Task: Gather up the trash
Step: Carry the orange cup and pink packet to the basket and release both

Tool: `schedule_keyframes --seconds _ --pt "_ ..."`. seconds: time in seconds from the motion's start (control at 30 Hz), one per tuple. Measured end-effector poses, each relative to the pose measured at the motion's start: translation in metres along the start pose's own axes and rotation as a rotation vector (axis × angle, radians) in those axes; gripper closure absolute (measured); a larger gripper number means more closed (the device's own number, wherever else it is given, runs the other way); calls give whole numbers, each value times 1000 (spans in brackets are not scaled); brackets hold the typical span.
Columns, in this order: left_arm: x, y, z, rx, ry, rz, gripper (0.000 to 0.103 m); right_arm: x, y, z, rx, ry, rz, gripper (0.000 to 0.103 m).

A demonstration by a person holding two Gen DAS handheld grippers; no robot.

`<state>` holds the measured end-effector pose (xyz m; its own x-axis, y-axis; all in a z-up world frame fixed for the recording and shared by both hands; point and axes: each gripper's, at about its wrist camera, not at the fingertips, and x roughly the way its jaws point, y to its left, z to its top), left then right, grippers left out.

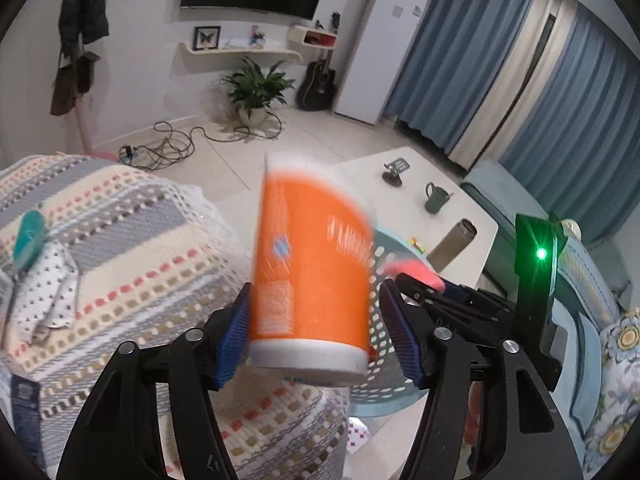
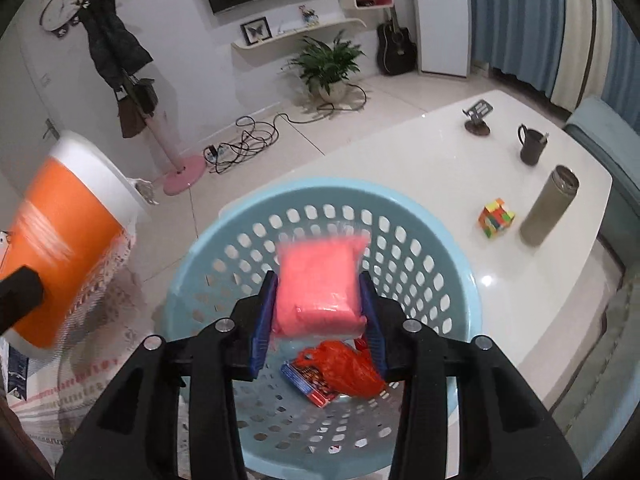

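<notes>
My left gripper point(image 1: 314, 320) holds an orange cup with white rims point(image 1: 310, 268); the left pad touches it and a small gap shows at the right pad. The cup is blurred and also shows in the right wrist view point(image 2: 64, 248). My right gripper point(image 2: 318, 312) is shut on a pink plastic packet point(image 2: 320, 288) above the light blue perforated basket point(image 2: 420, 240), which stands on the white table point(image 2: 440, 168). A red plastic bag point(image 2: 348, 372) and a small printed box point(image 2: 308, 384) lie in the basket. The basket shows behind the cup in the left wrist view point(image 1: 384, 264).
A patterned blanket point(image 1: 120, 240) covers the seat at left. On the table stand a puzzle cube point(image 2: 496, 218), a grey thermos point(image 2: 550, 204), a dark mug point(image 2: 532, 144) and a small stand point(image 2: 478, 118). Cables point(image 2: 240, 144), a plant point(image 2: 328, 64) and a coat rack point(image 2: 160, 120) are on the floor.
</notes>
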<state>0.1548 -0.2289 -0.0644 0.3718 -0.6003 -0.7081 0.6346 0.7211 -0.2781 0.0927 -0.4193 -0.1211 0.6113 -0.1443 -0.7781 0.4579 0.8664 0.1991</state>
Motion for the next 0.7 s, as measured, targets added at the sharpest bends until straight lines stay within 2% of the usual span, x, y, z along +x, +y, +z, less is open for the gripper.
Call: schedule_keyframes --seconds 0.1,0.4,0.7 --pt "3 2 -3 -8 6 -5 35 3 -9 -1 24 6 -10 48" --pt "-19 15 -15 -36 -18 6 34 -3 -3 -6 15 9 5 48" --pt "-81 37 -26 -80 -119 47 34 -45 47 -4 -79 -73 56 48"
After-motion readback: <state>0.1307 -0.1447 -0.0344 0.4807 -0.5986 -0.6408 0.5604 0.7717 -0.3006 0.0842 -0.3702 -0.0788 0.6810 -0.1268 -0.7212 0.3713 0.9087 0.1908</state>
